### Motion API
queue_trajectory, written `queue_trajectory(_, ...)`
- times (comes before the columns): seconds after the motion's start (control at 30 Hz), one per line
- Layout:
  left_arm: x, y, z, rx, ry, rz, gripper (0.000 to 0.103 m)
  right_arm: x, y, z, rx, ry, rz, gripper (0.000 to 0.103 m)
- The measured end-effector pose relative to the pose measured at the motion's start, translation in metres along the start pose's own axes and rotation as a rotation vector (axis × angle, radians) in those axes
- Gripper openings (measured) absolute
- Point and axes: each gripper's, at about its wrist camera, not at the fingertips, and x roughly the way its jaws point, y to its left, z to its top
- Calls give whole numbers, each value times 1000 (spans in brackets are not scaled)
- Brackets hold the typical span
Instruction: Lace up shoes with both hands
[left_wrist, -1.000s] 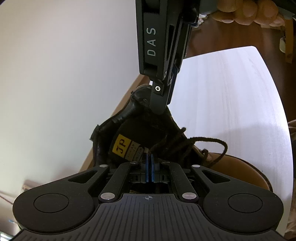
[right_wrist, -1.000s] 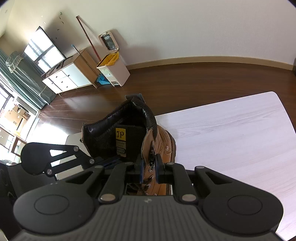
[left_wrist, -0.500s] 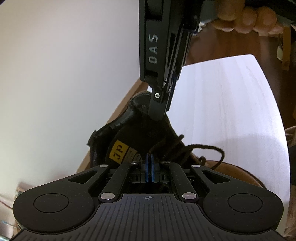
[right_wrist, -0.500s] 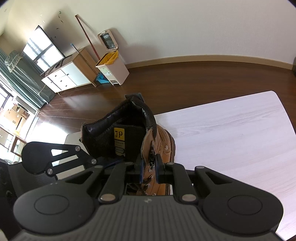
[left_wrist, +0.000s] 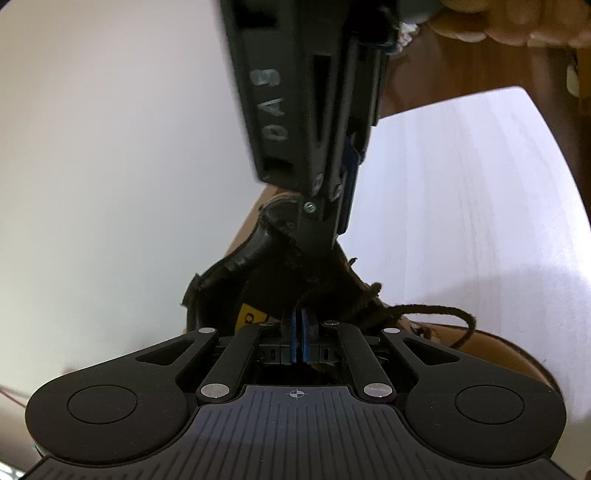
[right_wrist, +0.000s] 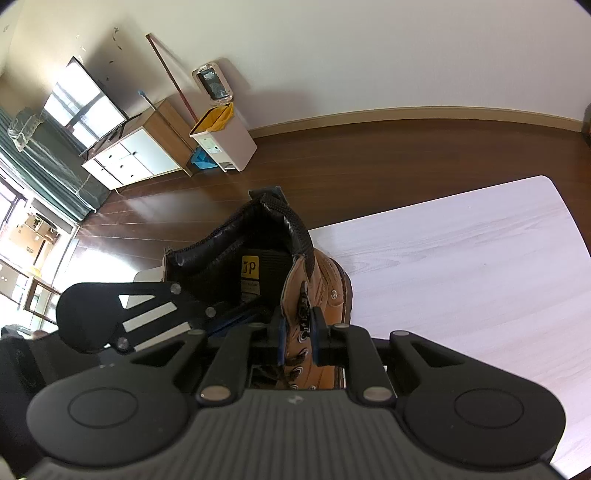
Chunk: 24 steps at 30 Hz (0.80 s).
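Note:
A tan leather boot (right_wrist: 332, 291) with a black padded collar (right_wrist: 295, 225) stands on the white table (right_wrist: 461, 280). My right gripper (right_wrist: 298, 332) is shut on the boot's eyelet flap (right_wrist: 295, 295), a pad on each side. In the left wrist view the right gripper's fingers (left_wrist: 317, 236) come down from above onto the boot's collar (left_wrist: 240, 266). My left gripper (left_wrist: 299, 332) sits low at the boot's opening, blue pads pressed together on the dark brown shoelace (left_wrist: 458, 314), which loops out to the right over the tan toe (left_wrist: 509, 354).
A person's hand (left_wrist: 498, 26) holds the right gripper at the top. Beyond the table's far edge lie a dark wood floor (right_wrist: 406, 155), a white bin with a yellow bag (right_wrist: 221, 136) and a low cabinet (right_wrist: 136, 155). The table stretches bare to the right.
In the left wrist view the right gripper now looms larger and nearer, and the boot's label has sunk partly behind my fingers. The right wrist view is nearly the same.

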Motion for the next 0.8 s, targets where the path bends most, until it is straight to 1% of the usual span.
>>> queue_trajectory(0.03,-2,0,0,-1,-10,-9,3,0,0,0,3,1,6,17)
queue_trajectory(0.1,8,-15,9,2,-26,-33,3,0,-1,0,5,1,14,21)
queue_trajectory(0.17,23,-10,11,14,-32,-41,3,-5,-1,-1,0,-10,25,22)
queue_trajectory(0.23,25,-10,11,16,-35,-54,3,-12,0,-3,-19,-27,33,24)
queue_trajectory(0.33,30,-6,14,-8,-33,-67,4,-24,0,-7,-82,-57,40,30)
queue_trajectory(0.37,30,-2,15,-14,-33,-71,4,-26,0,-10,-121,-58,31,34)
queue_trajectory(0.5,29,13,16,-61,-31,-98,4,-22,1,-19,-327,-40,-23,35)
queue_trajectory(0.6,30,4,12,-77,-28,-108,5,-12,6,-25,-533,-14,-50,34)
queue_trajectory(0.67,31,5,13,-86,-24,-111,5,-8,9,-28,-609,-14,-39,32)
queue_trajectory(0.7,31,6,13,-87,-23,-112,5,-5,11,-30,-657,-14,-31,28)
queue_trajectory(0.8,32,6,15,-82,-19,-110,5,4,13,-31,-745,-8,-1,27)
